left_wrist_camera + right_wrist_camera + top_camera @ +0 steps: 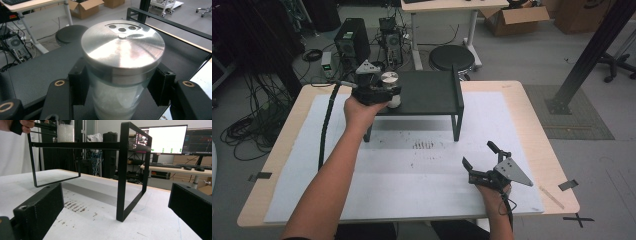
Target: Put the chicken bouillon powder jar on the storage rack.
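Observation:
A glass shaker (389,82) with a round metal lid and white grains inside sits at the left end of the black shelf (432,92). My left gripper (388,96) is shut on it. In the left gripper view the black pads (78,85) press the shaker (122,50) just under its lid, above the shelf top (37,72). My right gripper (478,154) is open near the table's front right, with nothing between its jaws. In the right gripper view the gripper (115,210) faces the shelf frame (122,170), and the shaker's (65,131) base meets the shelf top at upper left.
A white mat (512,125) covers the table, with dark specks (422,145) in front of the shelf. Behind the table are a black stool (452,57) and a computer tower (352,42). A slanted black post (592,50) stands to the right.

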